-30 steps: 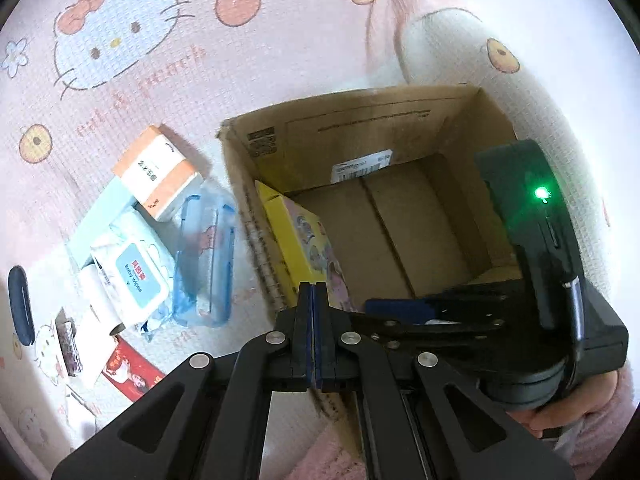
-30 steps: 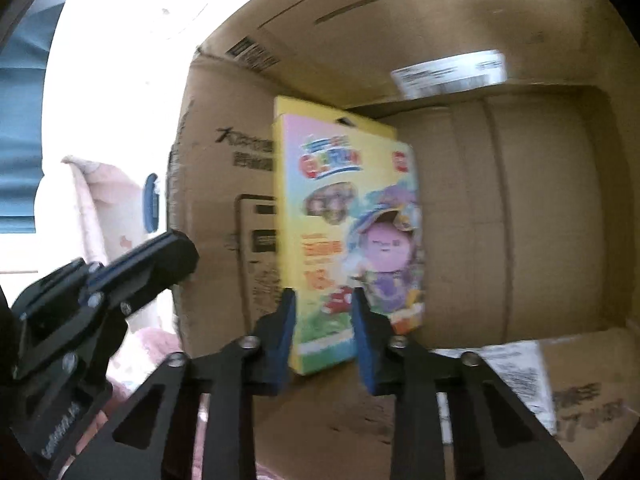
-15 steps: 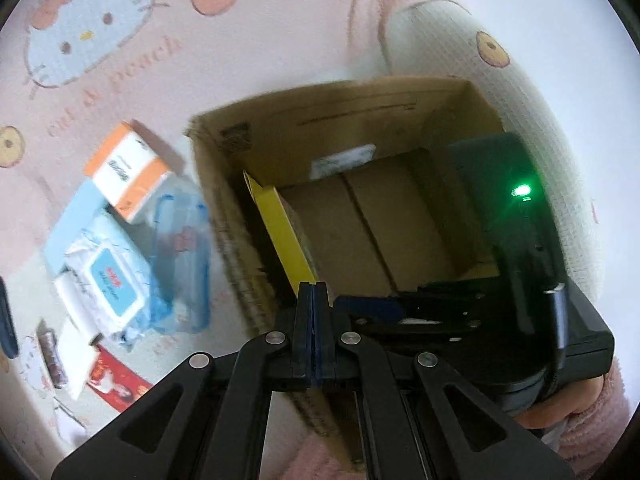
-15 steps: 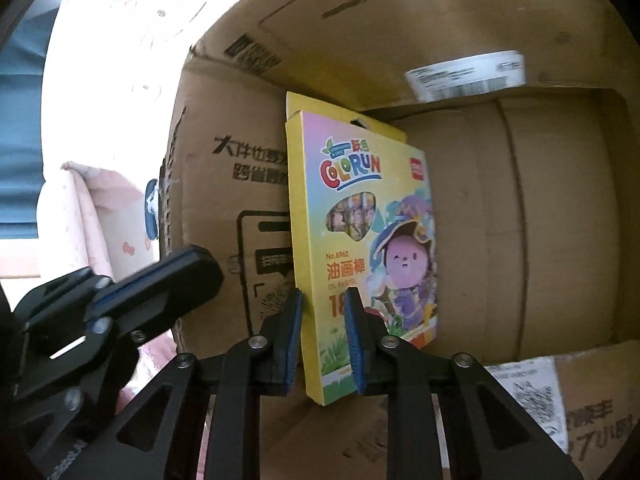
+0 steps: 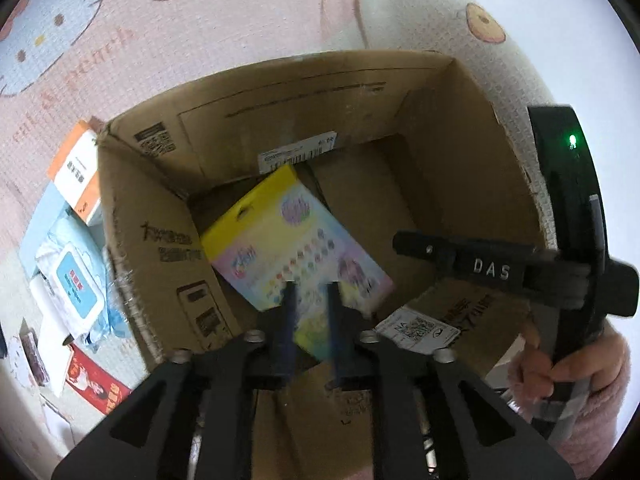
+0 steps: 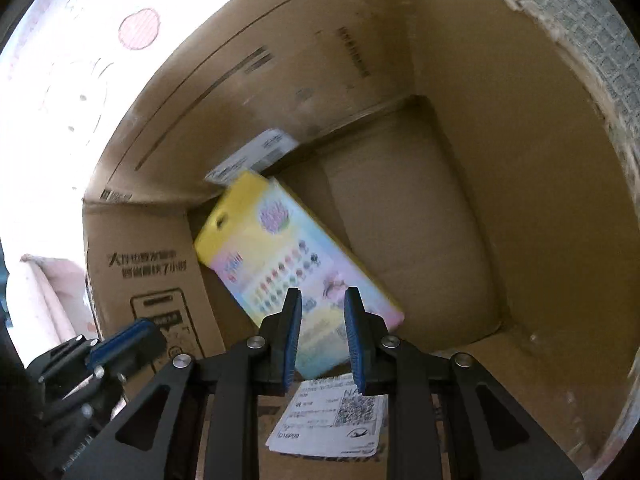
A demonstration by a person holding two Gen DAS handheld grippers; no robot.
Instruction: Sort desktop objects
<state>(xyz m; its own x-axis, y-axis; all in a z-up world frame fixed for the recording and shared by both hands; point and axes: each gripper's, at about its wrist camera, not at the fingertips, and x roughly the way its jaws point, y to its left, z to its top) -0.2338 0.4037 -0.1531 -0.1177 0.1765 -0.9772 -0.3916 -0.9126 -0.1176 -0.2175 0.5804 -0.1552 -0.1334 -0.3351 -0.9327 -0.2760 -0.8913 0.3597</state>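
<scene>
Outside the carton's left wall, you have the waiting pile: an orange-and-white box (image 5: 76,168), a wipes pack (image 5: 74,280) and a red packet (image 5: 94,380) on the pink mat (image 5: 200,20). Your left gripper (image 5: 310,320) hangs over the cardboard box (image 5: 140,216) with its jaws opening and nothing pinched between them. Below it the crayon box (image 5: 296,240) lies tilted, yellow end up against the far-left corner. Your right gripper (image 6: 320,332) stands parted above that box, pads clear of it, gripping nothing. Lift both straight up before swinging left; the near flap and the left rim sit close. Most of the carton floor on the right side looks free for later items.
</scene>
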